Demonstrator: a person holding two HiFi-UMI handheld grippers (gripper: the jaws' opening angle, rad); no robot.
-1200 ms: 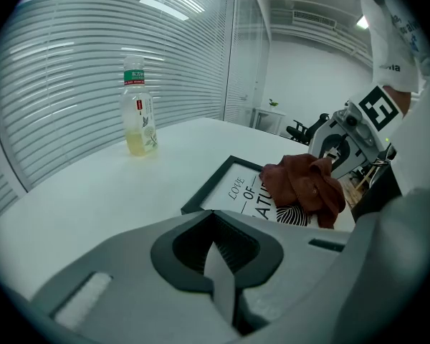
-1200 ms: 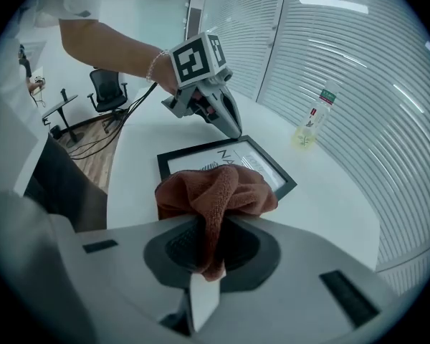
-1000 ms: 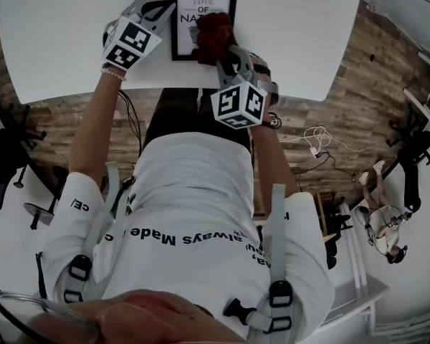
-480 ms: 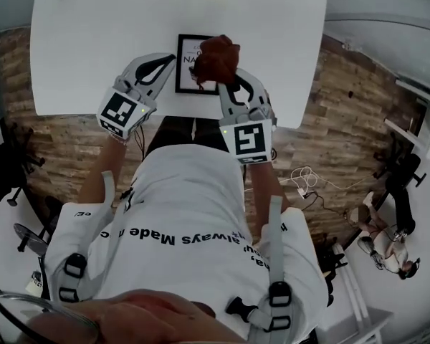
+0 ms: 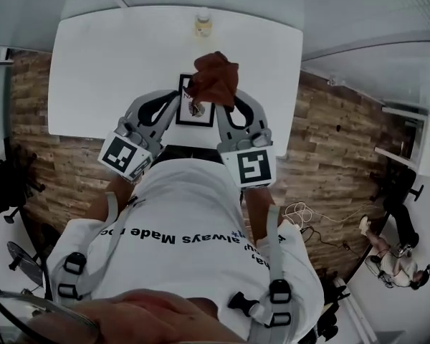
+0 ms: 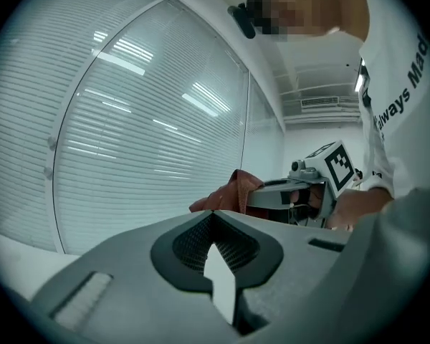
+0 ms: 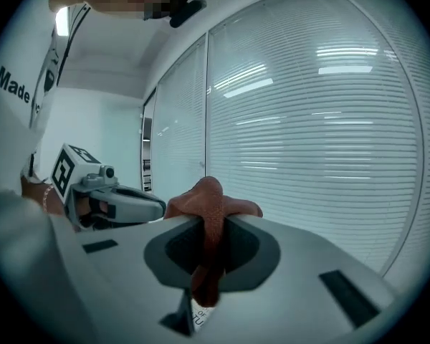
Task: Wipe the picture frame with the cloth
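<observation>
The black picture frame point(image 5: 185, 113) with a white print lies near the front edge of the white table point(image 5: 115, 70), partly hidden behind the cloth and the gripper tips. A crumpled red-brown cloth point(image 5: 215, 77) hangs pinched in my right gripper point(image 5: 224, 108), which is raised above the frame. In the right gripper view the cloth point(image 7: 208, 199) bulges out over the jaws of that gripper point(image 7: 209, 224), and a bit of the frame's print point(image 7: 197, 317) shows below. My left gripper point(image 5: 178, 100) hovers just left of the frame, its jaws point(image 6: 213, 213) meeting with nothing between them.
A small jar point(image 5: 203, 24) stands at the table's far edge. Wood-pattern floor point(image 5: 322, 120) surrounds the table, with cables point(image 5: 308, 213) on the right. Both gripper views face a window with blinds point(image 7: 322, 120). Each gripper shows in the other's view: right gripper point(image 6: 301, 188), left gripper point(image 7: 111, 196).
Both grippers have risen off the table and drawn together; the cloth has lifted off the frame's surface. The table and frame now look smaller and farther away.
</observation>
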